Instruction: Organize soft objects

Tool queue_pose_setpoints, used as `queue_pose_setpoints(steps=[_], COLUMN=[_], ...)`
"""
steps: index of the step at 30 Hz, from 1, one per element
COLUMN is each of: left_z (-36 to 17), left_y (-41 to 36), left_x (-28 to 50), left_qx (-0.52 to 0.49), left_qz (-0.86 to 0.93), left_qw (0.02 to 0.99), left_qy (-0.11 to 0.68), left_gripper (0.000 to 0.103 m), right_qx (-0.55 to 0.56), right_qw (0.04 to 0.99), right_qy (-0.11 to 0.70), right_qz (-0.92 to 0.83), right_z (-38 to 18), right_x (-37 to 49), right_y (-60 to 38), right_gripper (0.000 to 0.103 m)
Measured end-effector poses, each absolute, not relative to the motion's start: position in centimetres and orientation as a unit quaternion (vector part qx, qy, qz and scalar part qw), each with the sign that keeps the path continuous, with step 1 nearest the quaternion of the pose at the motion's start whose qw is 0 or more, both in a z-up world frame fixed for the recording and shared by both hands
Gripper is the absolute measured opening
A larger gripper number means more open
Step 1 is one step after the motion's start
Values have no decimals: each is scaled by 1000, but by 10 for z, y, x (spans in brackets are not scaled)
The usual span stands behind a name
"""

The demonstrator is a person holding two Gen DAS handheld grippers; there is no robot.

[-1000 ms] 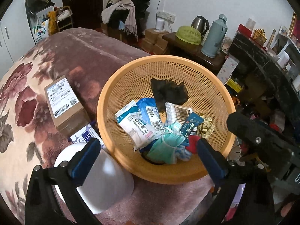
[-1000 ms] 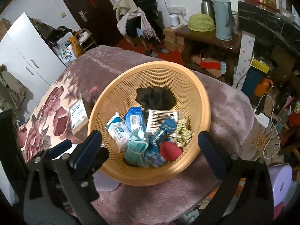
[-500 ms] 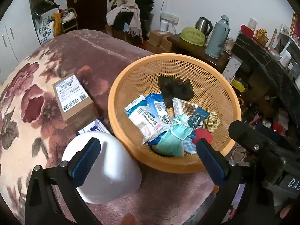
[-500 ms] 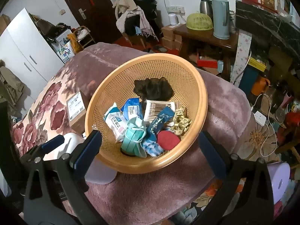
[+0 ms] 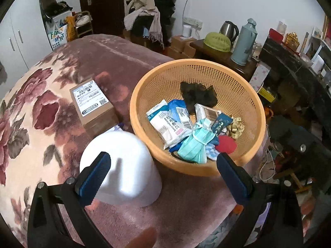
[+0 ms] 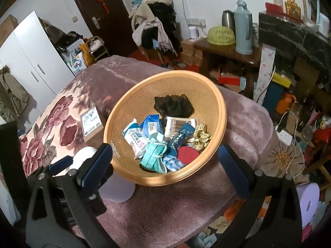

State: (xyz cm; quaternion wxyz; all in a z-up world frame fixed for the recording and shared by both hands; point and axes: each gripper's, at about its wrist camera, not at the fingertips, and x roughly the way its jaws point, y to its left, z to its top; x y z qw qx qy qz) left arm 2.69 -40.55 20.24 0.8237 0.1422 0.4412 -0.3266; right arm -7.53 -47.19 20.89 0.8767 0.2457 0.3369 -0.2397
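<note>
I have drawn both grippers back from the orange basket (image 5: 244, 95); more blanket shows before it. My left gripper (image 5: 163, 171) and right gripper (image 6: 165, 163) gape wide, holding nothing. The face masks (image 5: 195, 144), packets and dark cloth (image 5: 198, 96) lie piled inside the basket, so sorting could be either pending or finished.

— How many baskets ahead of the hand-held gripper?
— One basket (image 5: 256, 111), with one black cloth (image 5: 197, 96) at its far side.
— And the packets in it?
— Two white and blue packets (image 5: 165, 122), one swab pack (image 5: 206, 111), one dark blue sachet (image 5: 221, 124).
— Masks?
— One bundle of green masks (image 5: 195, 146), nearest the fingers. One red disc (image 5: 225, 145) and one tape measure (image 5: 234, 128) to its right.
— Outside the basket?
— One white bowl (image 5: 124, 165) upside down, and one box (image 5: 93, 105) beyond it, both to the left.
</note>
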Motion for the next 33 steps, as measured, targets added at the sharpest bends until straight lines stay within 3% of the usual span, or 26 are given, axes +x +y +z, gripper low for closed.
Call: queue_pose_setpoints(steps=[33], left_z=[197], left_y=[-330], left_x=[26], left_qx=[77], left_qz=[-293], left_qw=[837], left_qy=[455], left_gripper=[101], right_qx=[207], right_qw=[873], right_qy=[371], right_qz=[-240], right_z=[189], right_x=[-85], right_y=[-431], right_gripper=[103])
